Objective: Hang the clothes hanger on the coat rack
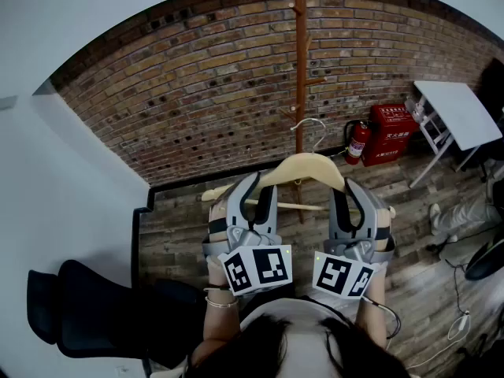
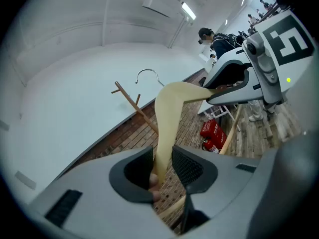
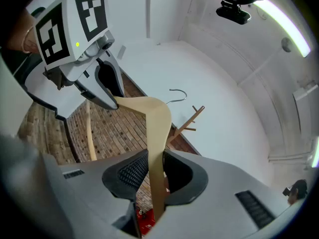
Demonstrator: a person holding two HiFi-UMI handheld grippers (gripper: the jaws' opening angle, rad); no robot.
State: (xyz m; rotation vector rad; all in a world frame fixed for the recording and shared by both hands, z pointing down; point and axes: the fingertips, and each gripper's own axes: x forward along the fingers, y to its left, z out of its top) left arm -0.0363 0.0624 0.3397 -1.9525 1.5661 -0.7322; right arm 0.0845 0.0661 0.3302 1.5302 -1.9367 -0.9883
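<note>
A pale wooden clothes hanger (image 1: pixel 303 170) with a metal hook (image 1: pixel 309 128) hangs in the air in front of me, its hook close to the brown coat rack pole (image 1: pixel 300 53). My left gripper (image 1: pixel 256 189) is shut on the hanger's left arm (image 2: pixel 167 118). My right gripper (image 1: pixel 354 191) is shut on the right arm (image 3: pixel 154 128). The left gripper view shows the hook (image 2: pixel 148 73) beside the rack's pegs (image 2: pixel 130 99). From the right gripper view, the hook (image 3: pixel 177 94) sits just left of the pegs (image 3: pixel 192 118).
A brick wall (image 1: pixel 197 93) stands behind the rack. A red fire extinguisher (image 1: pixel 358 142) and a red box (image 1: pixel 394 132) sit at its base on the right. A white table (image 1: pixel 457 113) is at far right, a black chair (image 1: pixel 87 313) at lower left.
</note>
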